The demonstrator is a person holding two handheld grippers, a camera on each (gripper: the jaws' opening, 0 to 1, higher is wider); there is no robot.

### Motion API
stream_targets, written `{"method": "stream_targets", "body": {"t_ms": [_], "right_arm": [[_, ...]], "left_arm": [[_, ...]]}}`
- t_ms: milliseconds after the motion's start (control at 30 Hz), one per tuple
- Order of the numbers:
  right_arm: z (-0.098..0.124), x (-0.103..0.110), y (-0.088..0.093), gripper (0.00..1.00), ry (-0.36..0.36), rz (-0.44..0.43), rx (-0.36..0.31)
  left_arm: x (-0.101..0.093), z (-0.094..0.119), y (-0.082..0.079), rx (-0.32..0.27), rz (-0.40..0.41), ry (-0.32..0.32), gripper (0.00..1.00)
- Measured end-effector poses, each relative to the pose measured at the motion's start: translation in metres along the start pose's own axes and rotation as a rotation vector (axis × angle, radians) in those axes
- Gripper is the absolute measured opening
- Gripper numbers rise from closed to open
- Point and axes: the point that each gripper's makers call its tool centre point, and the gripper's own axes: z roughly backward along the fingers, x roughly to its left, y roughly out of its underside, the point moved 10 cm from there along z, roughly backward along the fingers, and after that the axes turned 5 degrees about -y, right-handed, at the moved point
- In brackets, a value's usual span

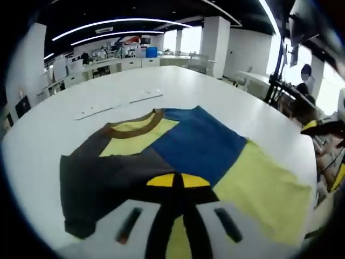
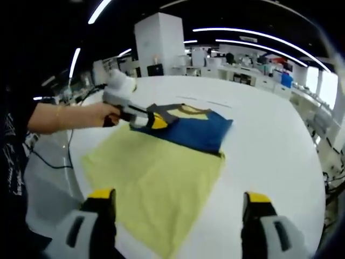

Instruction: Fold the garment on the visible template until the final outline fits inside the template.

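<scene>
garment (image 1: 199, 145) lay flat mid-tabletop (image 1: 64, 118) | thin, limp cloth — likely light, best pinched at a hem corner | left gripper (image 1: 178, 181) jaws pressed together at dark sleeve | right gripper (image 2: 178, 202) jaws spread, empty
</scene>
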Motion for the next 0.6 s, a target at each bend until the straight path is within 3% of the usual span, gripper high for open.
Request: {"method": "stream_targets", "body": {"t_ms": [267, 400, 467, 600], "right_arm": [[-0.001, 0.000, 0.000, 0.99, -0.001, -0.006, -0.007], [-0.001, 0.000, 0.000, 0.99, -0.003, -0.006, -0.007], [-0.002, 0.000, -0.001, 0.99, -0.004, -0.006, -0.009], [-0.003, 0.001, -0.002, 0.99, -0.007, -0.005, -0.015]], "left_arm": [[-0.007, 0.003, 0.009, 0.000, -0.022, 0.052, 0.06], [-0.010, 0.016, 0.010, -0.019, -0.044, 0.086, 0.10], [-0.007, 0.025, 0.008, -0.039, -0.095, 0.085, 0.10], [0.004, 0.042, 0.004, -0.086, -0.086, 0.084, 0.11]]}}
